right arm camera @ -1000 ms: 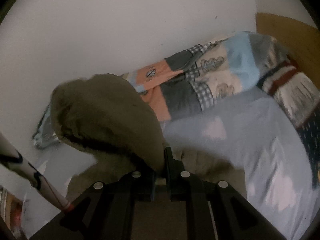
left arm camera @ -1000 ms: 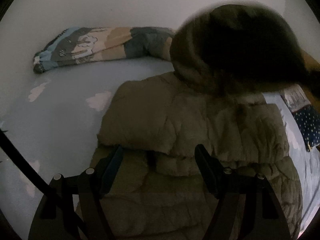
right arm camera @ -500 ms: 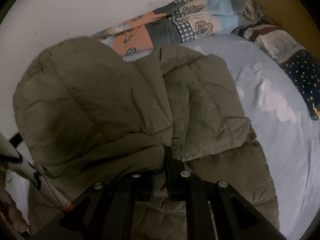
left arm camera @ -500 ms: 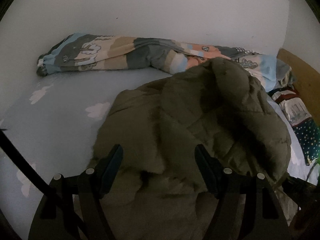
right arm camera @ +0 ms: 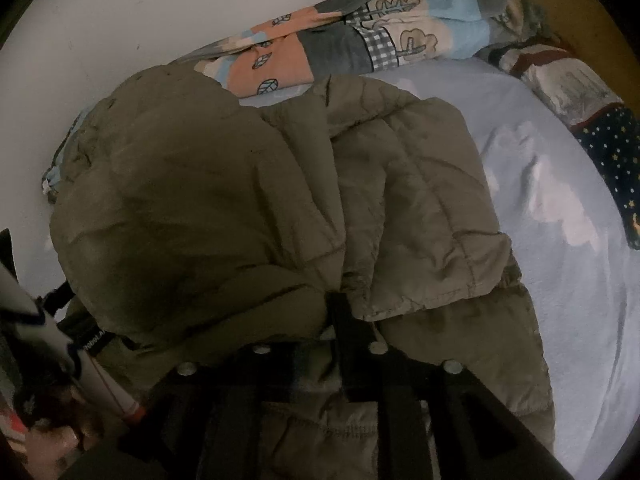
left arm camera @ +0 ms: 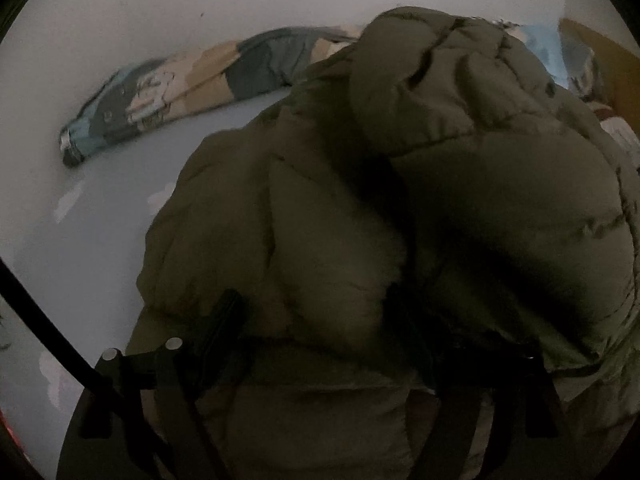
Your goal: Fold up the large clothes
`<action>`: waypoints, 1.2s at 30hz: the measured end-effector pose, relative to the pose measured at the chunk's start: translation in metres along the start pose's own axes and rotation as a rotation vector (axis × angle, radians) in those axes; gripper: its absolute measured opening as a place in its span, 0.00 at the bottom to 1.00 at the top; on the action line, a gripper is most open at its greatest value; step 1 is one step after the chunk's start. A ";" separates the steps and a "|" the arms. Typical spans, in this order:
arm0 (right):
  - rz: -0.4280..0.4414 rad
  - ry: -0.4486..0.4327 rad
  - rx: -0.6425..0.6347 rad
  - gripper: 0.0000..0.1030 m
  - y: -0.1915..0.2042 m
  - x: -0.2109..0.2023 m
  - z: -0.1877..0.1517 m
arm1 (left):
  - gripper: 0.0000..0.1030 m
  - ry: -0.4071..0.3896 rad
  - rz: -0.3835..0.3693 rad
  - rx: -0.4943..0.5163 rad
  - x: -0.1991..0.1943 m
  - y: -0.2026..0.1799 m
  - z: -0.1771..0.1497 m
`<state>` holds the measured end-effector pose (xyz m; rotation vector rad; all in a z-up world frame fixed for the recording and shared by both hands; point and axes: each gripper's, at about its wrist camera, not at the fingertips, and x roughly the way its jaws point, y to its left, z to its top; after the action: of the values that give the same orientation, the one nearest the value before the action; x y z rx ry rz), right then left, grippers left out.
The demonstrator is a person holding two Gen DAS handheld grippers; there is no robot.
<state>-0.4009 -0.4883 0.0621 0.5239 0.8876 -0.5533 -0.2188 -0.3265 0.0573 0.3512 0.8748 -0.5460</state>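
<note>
Two grippers: one in each of my hands, both angled down over the olive puffer jacket (right arm camera: 256, 208).
Jacket: it lies bunched on the pale blue bedsheet (right arm camera: 560, 208), its top part folded over onto the body, quilted panels piled in thick rolls.
Hood end: in the right wrist view it bulges at the left, close to the white wall (right arm camera: 120, 20).
Left gripper (left arm camera: 320, 320): jaws stand wide apart with a puffy roll of jacket bulging between them; its right finger is lost in shadow, and I cannot tell whether the pads press the fabric.
Right gripper (right arm camera: 320, 320): jaws have just been opening; only its right finger (right arm camera: 352, 320) shows clearly, the other is buried under the folded layer, so a fold sits between them but the squeeze looks eased.
Patchwork quilt (right arm camera: 360, 40): rolled along the wall behind the jacket.
Starry dark cloth (right arm camera: 616, 160): at the right edge of the bed, apart from the jacket.
Cable (left arm camera: 44, 320): a black line crossing the lower left of the left wrist view.
</note>
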 end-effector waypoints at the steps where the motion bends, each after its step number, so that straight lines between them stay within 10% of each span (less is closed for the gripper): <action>1: -0.006 0.001 0.005 0.46 -0.002 -0.003 0.001 | 0.76 0.007 -0.007 -0.013 0.001 0.002 0.000; 6: -0.023 -0.028 0.101 0.61 -0.025 -0.038 0.001 | 0.76 -0.002 -0.002 -0.019 -0.002 0.003 -0.002; 9: -0.091 -0.205 0.147 0.61 -0.030 -0.069 0.004 | 0.76 -0.009 0.005 -0.009 -0.003 0.003 -0.003; 13: 0.026 -0.377 0.136 0.61 -0.012 -0.080 0.016 | 0.76 -0.008 -0.017 -0.009 -0.005 0.008 -0.003; 20: 0.070 -0.178 0.019 0.61 0.030 -0.010 0.016 | 0.76 -0.012 -0.050 0.006 -0.019 0.016 0.002; 29: 0.018 -0.090 -0.006 0.61 0.031 0.018 0.005 | 0.76 -0.288 -0.072 -0.006 -0.075 0.014 0.008; 36: 0.027 -0.069 -0.002 0.61 0.031 0.018 0.004 | 0.76 -0.020 -0.056 0.058 -0.013 -0.006 0.000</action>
<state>-0.3692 -0.4716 0.0555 0.5113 0.8142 -0.5427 -0.2290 -0.3271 0.0669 0.3742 0.8530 -0.6268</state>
